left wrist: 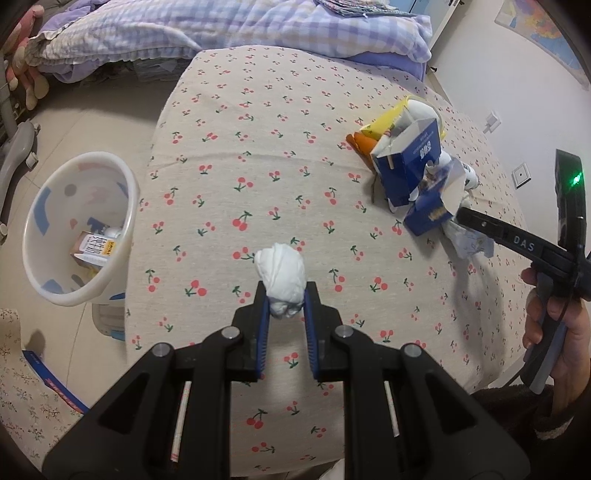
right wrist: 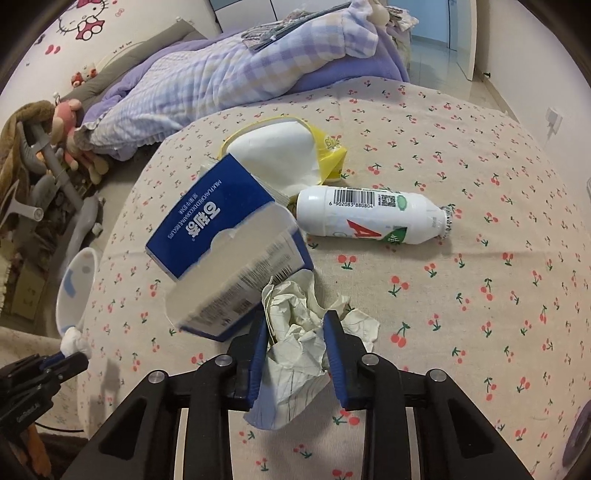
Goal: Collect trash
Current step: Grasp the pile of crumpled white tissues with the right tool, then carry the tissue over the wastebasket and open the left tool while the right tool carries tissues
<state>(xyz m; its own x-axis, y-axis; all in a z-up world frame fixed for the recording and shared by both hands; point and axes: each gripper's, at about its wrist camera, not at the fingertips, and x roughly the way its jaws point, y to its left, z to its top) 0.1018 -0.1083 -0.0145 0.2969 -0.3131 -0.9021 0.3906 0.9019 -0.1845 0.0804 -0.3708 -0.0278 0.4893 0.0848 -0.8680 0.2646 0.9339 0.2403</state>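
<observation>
My left gripper (left wrist: 286, 291) is shut on a white tissue wad (left wrist: 282, 273), held above the cherry-print bedcover (left wrist: 258, 147). A white waste bin (left wrist: 77, 229) with cartons inside stands on the floor to its left. In the right wrist view my right gripper (right wrist: 295, 321) is shut on a crumpled sheet of paper (right wrist: 295, 350) at the near edge of the trash pile. Against its left finger leans a torn blue biscuit box (right wrist: 221, 240). Behind lie a white plastic bottle (right wrist: 369, 216) on its side and a yellow and white bag (right wrist: 280, 151).
A lilac checked quilt (left wrist: 221, 33) is heaped at the far end of the bed. Grey chair legs (left wrist: 14, 147) and soft toys stand on the tiled floor left of the bin. A hand (left wrist: 554, 332) holds the right gripper's handle at the right edge.
</observation>
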